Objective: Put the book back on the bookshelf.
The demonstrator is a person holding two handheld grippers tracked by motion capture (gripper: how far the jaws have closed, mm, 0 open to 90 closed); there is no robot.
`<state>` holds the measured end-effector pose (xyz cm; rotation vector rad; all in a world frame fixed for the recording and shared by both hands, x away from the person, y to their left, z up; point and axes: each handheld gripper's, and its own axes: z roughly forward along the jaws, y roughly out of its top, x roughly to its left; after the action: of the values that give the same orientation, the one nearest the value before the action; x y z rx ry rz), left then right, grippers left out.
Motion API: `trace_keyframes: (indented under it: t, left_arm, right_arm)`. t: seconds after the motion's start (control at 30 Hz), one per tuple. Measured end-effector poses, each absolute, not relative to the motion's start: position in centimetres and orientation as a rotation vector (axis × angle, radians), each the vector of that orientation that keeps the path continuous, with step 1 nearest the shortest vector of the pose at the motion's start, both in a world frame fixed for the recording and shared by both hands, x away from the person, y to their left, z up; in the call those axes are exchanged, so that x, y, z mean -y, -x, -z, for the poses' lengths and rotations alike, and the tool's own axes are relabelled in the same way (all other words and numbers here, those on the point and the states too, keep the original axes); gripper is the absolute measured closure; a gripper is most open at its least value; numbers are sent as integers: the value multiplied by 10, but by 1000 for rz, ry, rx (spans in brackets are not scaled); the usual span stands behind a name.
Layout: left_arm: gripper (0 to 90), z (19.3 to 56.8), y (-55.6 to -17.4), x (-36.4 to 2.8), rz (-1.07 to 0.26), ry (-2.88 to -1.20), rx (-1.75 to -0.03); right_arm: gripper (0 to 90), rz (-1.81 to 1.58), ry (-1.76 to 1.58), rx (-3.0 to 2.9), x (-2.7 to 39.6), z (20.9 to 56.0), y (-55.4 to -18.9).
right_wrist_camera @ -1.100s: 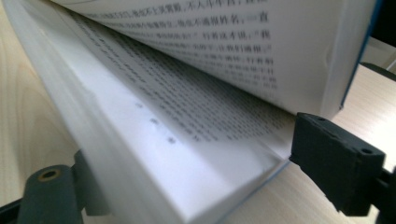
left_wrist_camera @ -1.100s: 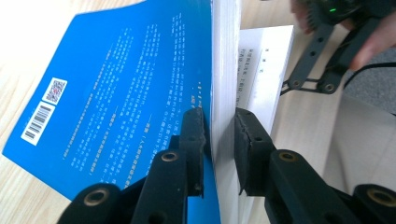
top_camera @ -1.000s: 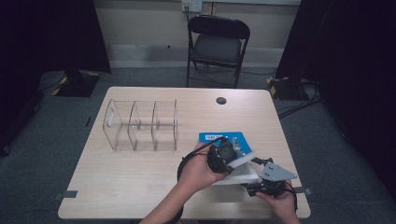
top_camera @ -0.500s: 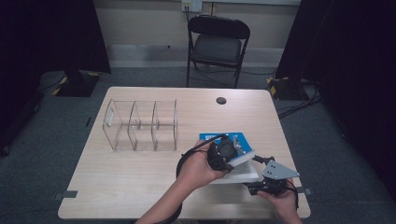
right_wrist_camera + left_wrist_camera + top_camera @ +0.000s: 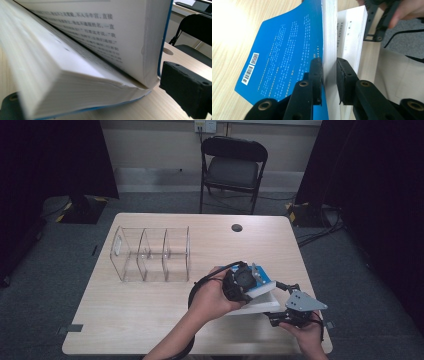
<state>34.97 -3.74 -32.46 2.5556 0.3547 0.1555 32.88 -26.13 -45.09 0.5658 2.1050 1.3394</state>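
High view, lower right of the frame: the blue book [image 5: 260,287] lies half-opened on the desk [image 5: 150,310]. Left tool [image 5: 329,72] is clamped on its lifted pages; right tool [image 5: 280,312] has just been opening, jaws apart around the book's corner.

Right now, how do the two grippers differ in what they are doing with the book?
The left gripper is shut on the lifted part of the blue book; the right gripper, jaws just opening, stands wide at the lower pages without clamping. Both are at the same book.
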Motion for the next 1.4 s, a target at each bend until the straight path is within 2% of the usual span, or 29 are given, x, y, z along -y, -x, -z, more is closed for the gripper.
trace_keyframes:
  t: [1.03,1.13,1.2,1.3,1.4]
  left_arm:
    - [761,320,-355,36,-121,-2560,-316]
    - [763,314,-351,36,-122,-2558,-299]
    - [764,308,-349,35,-110,-2548,-284]
    - [767,304,-350,33,-110,-2544,-278]
    - [757,304,-351,30,-100,-2514,-265]
  right_arm:
    - [95,-1315,-424,-2156,257,444,-348]
    - [138,-1323,-381,-2156,254,442,-345]
    - [213,-1341,-334,-2168,251,440,-341]
    - [259,-1365,-321,-2196,249,436,-338]
    - [347,-1354,-324,-2234,251,432,-340]
